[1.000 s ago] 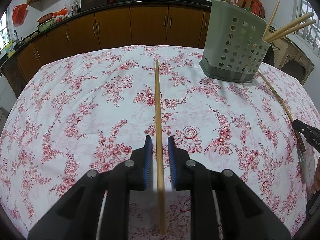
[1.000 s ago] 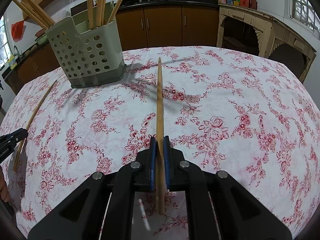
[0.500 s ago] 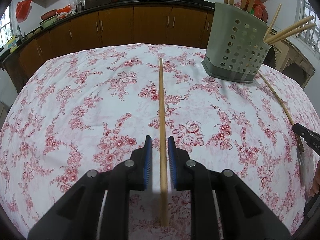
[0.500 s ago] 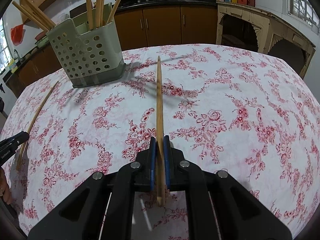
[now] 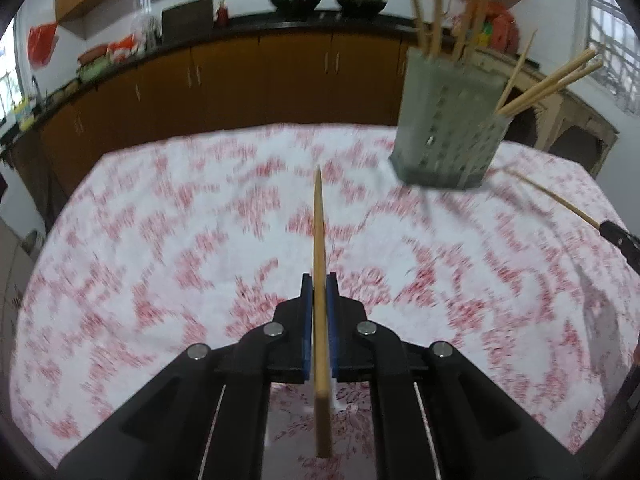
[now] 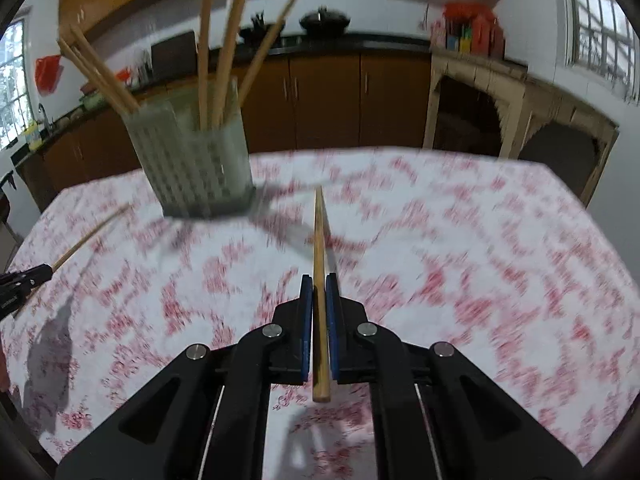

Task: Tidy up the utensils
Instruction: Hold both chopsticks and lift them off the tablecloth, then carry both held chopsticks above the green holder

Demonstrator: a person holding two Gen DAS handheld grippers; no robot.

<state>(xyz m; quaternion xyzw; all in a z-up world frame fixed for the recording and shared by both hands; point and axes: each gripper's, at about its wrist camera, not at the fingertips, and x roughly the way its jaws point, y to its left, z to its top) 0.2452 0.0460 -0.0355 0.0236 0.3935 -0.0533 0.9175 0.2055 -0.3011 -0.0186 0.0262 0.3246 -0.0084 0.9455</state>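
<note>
My left gripper point(image 5: 319, 282) is shut on a wooden chopstick point(image 5: 319, 232) and holds it above the floral tablecloth point(image 5: 168, 248), pointing forward. My right gripper point(image 6: 319, 282) is shut on a second wooden chopstick point(image 6: 319, 240), also lifted. The grey perforated utensil holder point(image 5: 448, 128) stands ahead right in the left wrist view and ahead left in the right wrist view point(image 6: 192, 168); several chopsticks stand in it. Each gripper's tip shows at the edge of the other's view, the right one point(image 5: 620, 238) and the left one point(image 6: 24, 280).
Brown kitchen cabinets point(image 5: 256, 76) with woks and clutter on the counter run behind the table. A wooden side table point(image 6: 520, 112) stands at the back right. The tablecloth's far edge point(image 6: 380, 150) lies just beyond the holder.
My left gripper has closed on its chopstick and lifted it. Both grippers have risen from the table with their chopsticks; the views are motion-blurred.
</note>
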